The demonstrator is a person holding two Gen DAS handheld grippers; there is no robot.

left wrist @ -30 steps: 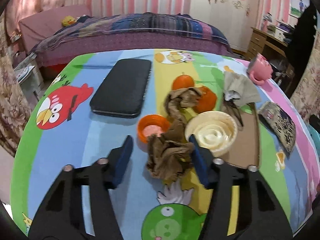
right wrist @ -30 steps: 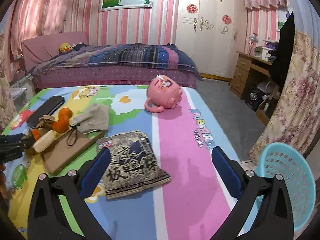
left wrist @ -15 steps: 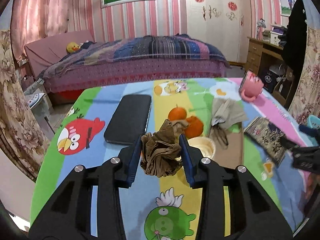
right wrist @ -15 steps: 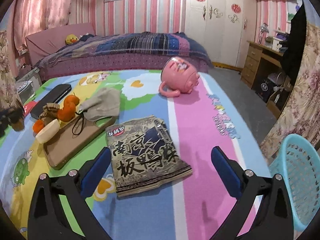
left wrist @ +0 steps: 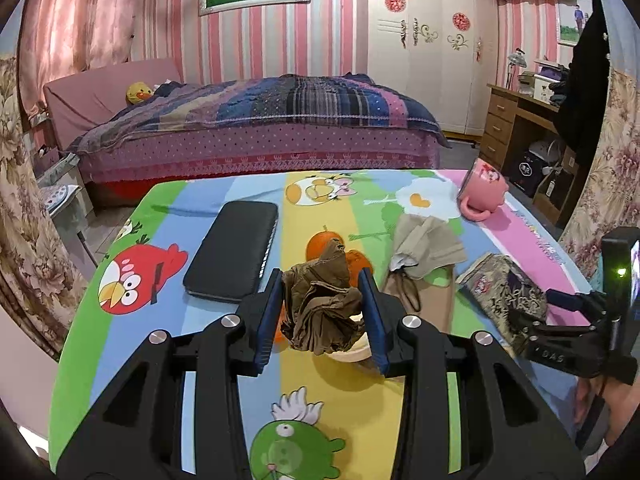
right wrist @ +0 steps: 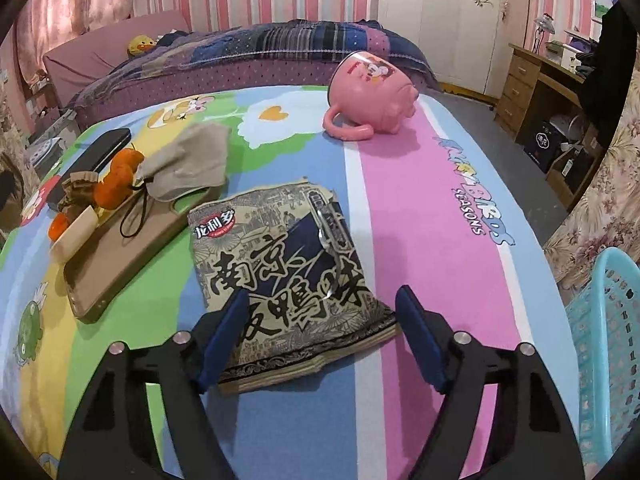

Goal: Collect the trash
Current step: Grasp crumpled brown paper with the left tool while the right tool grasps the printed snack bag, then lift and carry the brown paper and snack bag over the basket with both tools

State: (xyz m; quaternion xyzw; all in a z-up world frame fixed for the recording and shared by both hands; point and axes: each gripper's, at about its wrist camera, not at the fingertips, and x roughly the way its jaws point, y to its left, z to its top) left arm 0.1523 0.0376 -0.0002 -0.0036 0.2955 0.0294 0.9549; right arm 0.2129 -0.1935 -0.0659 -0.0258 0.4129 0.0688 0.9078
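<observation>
My left gripper (left wrist: 322,312) is shut on a crumpled brown paper wad (left wrist: 320,312) and holds it above the table. My right gripper (right wrist: 320,332) is open, its fingers on either side of the near end of a flat snack bag (right wrist: 284,276) with black Chinese lettering that lies on the table. The bag also shows in the left wrist view (left wrist: 504,292), with the right gripper (left wrist: 560,304) at its near end. A light blue trash basket (right wrist: 604,344) stands off the table's right edge.
On the cartoon tablecloth (right wrist: 432,208) lie a wooden board (right wrist: 124,248), a beige cloth pouch (right wrist: 188,164), oranges (right wrist: 116,184), a white bowl (right wrist: 76,232), a black case (left wrist: 236,256) and a tipped pink mug (right wrist: 372,100). A bed stands behind.
My left gripper shut on the brown paper wad and lifted it off the table. My right gripper moved forward and down until its open fingers straddle the snack bag's near end.
</observation>
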